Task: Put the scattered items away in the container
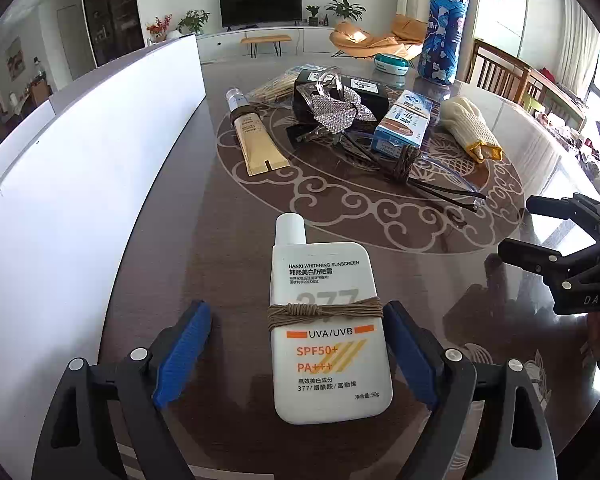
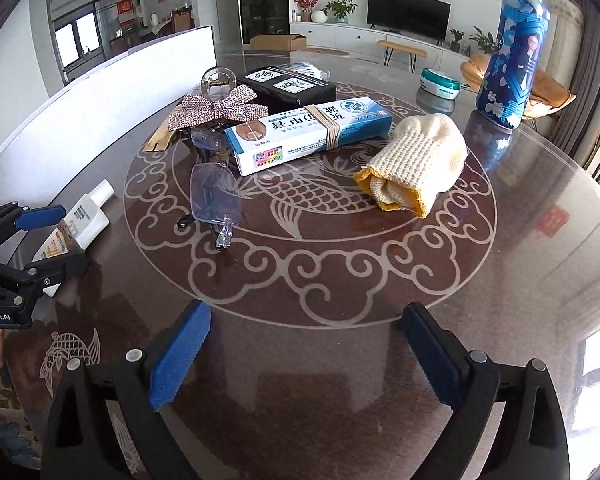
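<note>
Our left gripper stands with its jaws spread on either side of the white sunscreen bottle, which lies flat on the dark patterned table with brown cord wound round its middle; the right pad looks to be at the bottle's edge, the left pad apart from it. Just to our left rises the white container wall. Our right gripper is likewise spread wide over bare tabletop, gripping nothing. Beyond the sunscreen we see the remaining clutter: a beige tube, a rhinestone bow clip resting on a black box, a blue-and-white carton bound with cord, clear glasses beside it, a rolled cream knit glove, and an upright blue bottle farther back.
</note>
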### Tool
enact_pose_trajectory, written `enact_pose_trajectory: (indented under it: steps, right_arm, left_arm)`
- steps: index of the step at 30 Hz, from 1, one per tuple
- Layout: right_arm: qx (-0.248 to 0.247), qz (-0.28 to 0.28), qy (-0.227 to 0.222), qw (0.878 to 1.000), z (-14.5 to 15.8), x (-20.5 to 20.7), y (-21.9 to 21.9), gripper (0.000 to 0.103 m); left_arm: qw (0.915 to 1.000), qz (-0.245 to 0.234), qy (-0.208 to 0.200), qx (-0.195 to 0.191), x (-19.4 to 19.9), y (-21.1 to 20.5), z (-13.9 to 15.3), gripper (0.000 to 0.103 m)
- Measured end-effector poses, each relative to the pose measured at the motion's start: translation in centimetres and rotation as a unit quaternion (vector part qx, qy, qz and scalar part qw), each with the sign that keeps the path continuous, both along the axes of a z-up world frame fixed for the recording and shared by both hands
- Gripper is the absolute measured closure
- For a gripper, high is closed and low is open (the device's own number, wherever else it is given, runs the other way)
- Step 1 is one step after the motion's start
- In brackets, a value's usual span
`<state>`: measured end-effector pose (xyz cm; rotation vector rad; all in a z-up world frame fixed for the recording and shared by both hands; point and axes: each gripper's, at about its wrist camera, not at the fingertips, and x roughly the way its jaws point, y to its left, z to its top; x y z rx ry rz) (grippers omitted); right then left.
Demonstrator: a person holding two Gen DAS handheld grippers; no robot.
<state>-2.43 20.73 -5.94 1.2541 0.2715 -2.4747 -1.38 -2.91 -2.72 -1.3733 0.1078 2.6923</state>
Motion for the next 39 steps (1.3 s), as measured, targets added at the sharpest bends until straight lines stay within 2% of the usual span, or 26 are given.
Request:
enact_pose_trajectory:
  steps: [3, 5, 31, 32, 35, 39]
  right_arm:
    - [0.001, 0.0, -0.002, 1.0, 0.0, 0.0, -0.1, 0.003]
    - [0.002, 0.003, -0.003, 1.0, -0.1, 0.0, -0.2, 0.001]
    - [0.0, 0.022, -0.005, 1.0, 0.0, 0.2, -0.8, 0.0]
    - [-0.006, 0.022, -0.006, 1.0, 0.0, 0.2, -0.7, 0.0]
    - [-0.062, 0.043, -0.014, 0.997, 0.7, 0.0, 0.1, 0.0]
    - [-0.11, 0.037, -0.035, 0.993, 2.0, -2.5, -0.5, 0.0]
  left_arm:
    - [1.0, -0.003, -0.002, -0.001, 0.2, -0.3, -0.1, 0.012]
    - [1.0, -0.002, -0.009, -0.002, 0.1, -0.3, -0.3, 0.0]
    - [1.0, -0.001, -0.009, -0.001, 0.3, -0.3, -0.4, 0.0]
    - [1.0, -0.001, -0.009, 0.0, 0.3, -0.3, -0.4, 0.0]
    - [1.0, -0.001, -0.008, -0.001, 0.4, -0.3, -0.4, 0.0]
    - [1.0, 0.002, -0.006, -0.001, 0.4, -0.3, -0.2, 0.0]
